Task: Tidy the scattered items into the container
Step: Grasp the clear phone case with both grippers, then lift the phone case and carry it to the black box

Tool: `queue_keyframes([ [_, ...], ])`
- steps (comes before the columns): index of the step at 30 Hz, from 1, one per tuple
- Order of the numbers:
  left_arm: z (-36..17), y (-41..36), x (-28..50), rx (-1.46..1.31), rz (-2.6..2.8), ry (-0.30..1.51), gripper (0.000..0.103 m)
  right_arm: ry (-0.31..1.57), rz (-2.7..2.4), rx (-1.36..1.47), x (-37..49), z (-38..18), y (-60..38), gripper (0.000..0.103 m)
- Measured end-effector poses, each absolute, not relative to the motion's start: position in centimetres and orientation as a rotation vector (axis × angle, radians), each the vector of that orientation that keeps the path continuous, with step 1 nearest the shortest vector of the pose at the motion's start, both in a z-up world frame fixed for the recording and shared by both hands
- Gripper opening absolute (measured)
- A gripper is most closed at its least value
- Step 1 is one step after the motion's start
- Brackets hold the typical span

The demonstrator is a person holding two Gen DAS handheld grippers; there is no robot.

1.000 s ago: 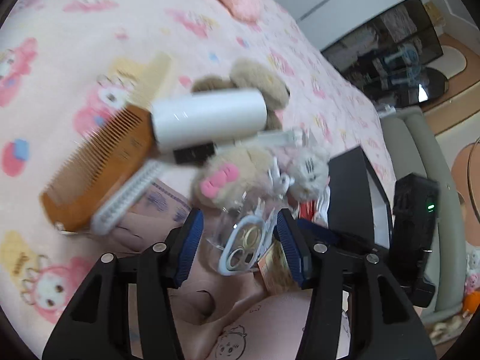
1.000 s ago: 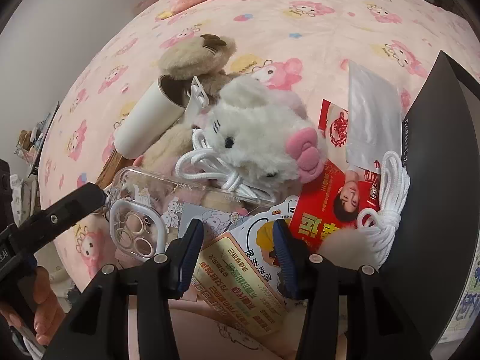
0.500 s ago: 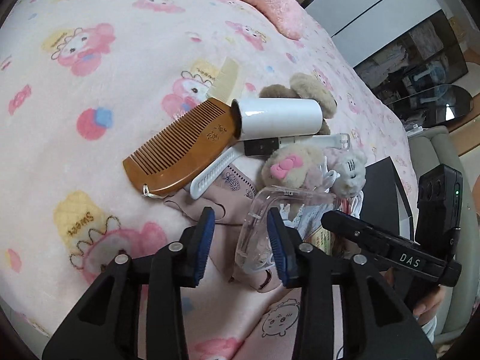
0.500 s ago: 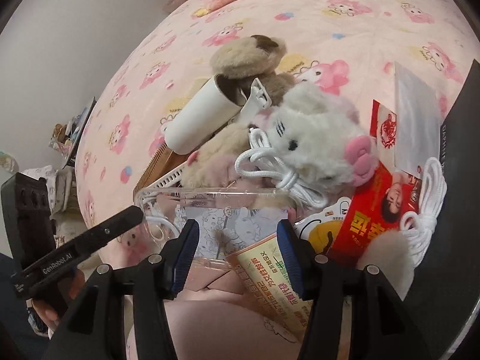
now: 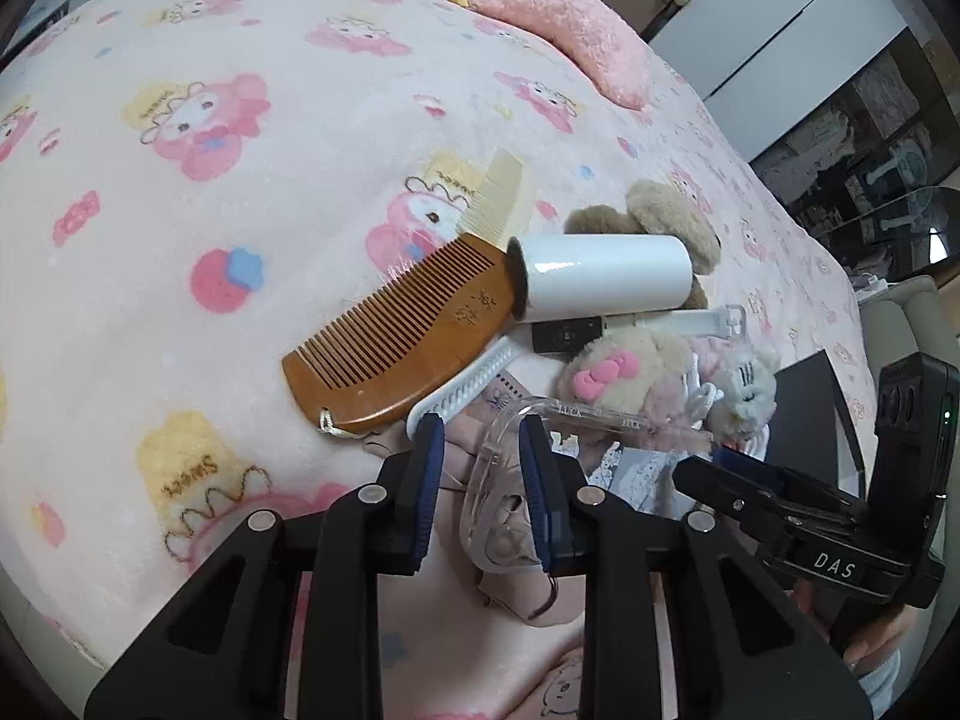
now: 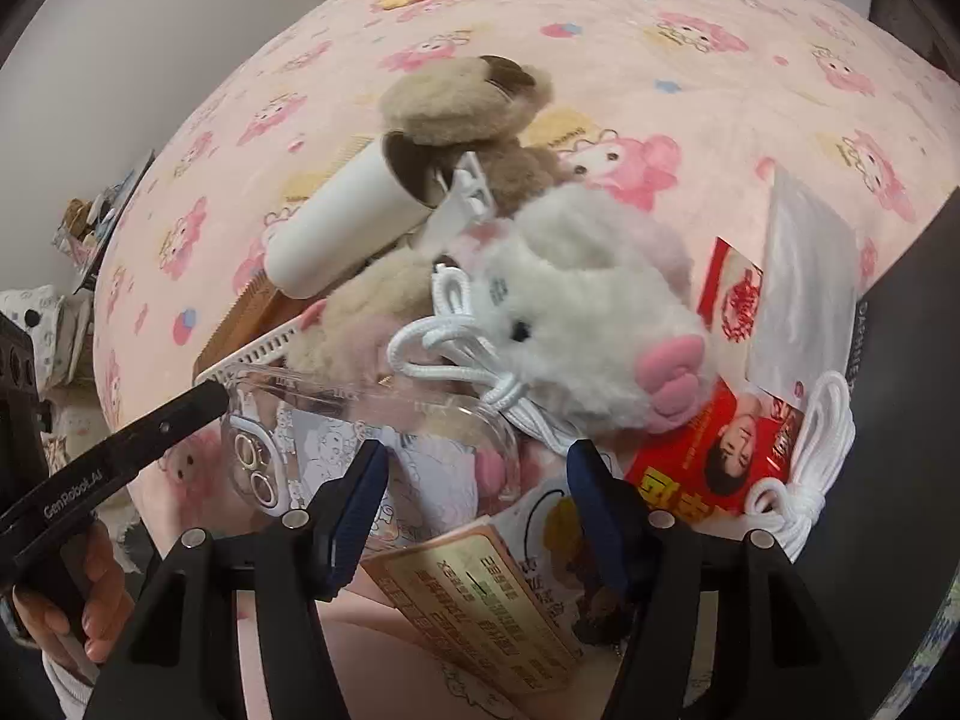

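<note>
The left gripper [image 5: 480, 456] is closing, its jaws now narrower than a second ago, with the near end of the clear phone case [image 5: 600, 420] between them; the right-hand pad lies against the rim, while the other stands just clear. The right gripper [image 6: 477, 468] is opening to its widest, and the case's far end sits between its jaws with no pad pressing on it; a second ago those jaws were closer together and the case lay off to their left. The case has turned since then: it stood on end, and now its long axis runs crosswise from one gripper to the other, with the camera cut-out at the left gripper's end. Its rim reads "LUCK". The grippers' bodies read "DAS" on the right and "GenRobot.AI" on the left. Just behind the case lie a white plush toy [image 6: 588, 324] and a white cord [image 6: 456, 354]. Behind its left end lies a wooden comb [image 5: 408, 336] bearing two engraved characters, with a white roll [image 5: 606, 279] beyond. Right of the case are a red printed packet [image 6: 720, 456] and the black box [image 5: 807, 402], whose edge lettering is cut off.
</note>
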State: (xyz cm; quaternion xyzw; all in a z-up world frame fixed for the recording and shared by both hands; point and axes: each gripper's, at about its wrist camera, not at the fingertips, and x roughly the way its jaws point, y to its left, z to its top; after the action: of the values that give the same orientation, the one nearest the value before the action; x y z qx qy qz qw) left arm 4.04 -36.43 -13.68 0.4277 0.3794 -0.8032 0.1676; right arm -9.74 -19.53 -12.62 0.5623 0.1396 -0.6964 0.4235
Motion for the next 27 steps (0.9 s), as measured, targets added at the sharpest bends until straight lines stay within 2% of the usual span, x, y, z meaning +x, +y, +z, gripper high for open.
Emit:
queue_keyframes([
  [3,-14.5,-36.3,3.9,1.274,-2.281,1.081,0.035,0.325,-1.654,1.364,-8.9,-11.7,-20.2,0.059],
  [5,-15.4,-36.0,3.9,1.316,-2.250,1.109,0.037,0.347,-1.659,1.375,-8.8,-12.4,-20.6,0.059],
  [8,-15.2,-35.1,3.8,1.331,-2.264,1.092,0.037,0.291,-1.645,1.427,-9.4,-13.4,-20.1,0.053],
  [11,-13.1,-33.9,3.6,1.310,-2.337,0.988,0.038,0.279,-1.681,1.378,-8.9,-11.8,-18.9,0.047],
  [21,-4.5,-28.4,1.8,1.218,-2.611,0.834,0.041,0.149,-1.886,1.206,-8.0,-3.1,-12.2,0.046],
  [27,-1.1,-22.6,-0.8,1.248,-2.762,0.813,0.042,0.056,-1.983,1.155,-9.2,0.6,-5.6,0.046],
])
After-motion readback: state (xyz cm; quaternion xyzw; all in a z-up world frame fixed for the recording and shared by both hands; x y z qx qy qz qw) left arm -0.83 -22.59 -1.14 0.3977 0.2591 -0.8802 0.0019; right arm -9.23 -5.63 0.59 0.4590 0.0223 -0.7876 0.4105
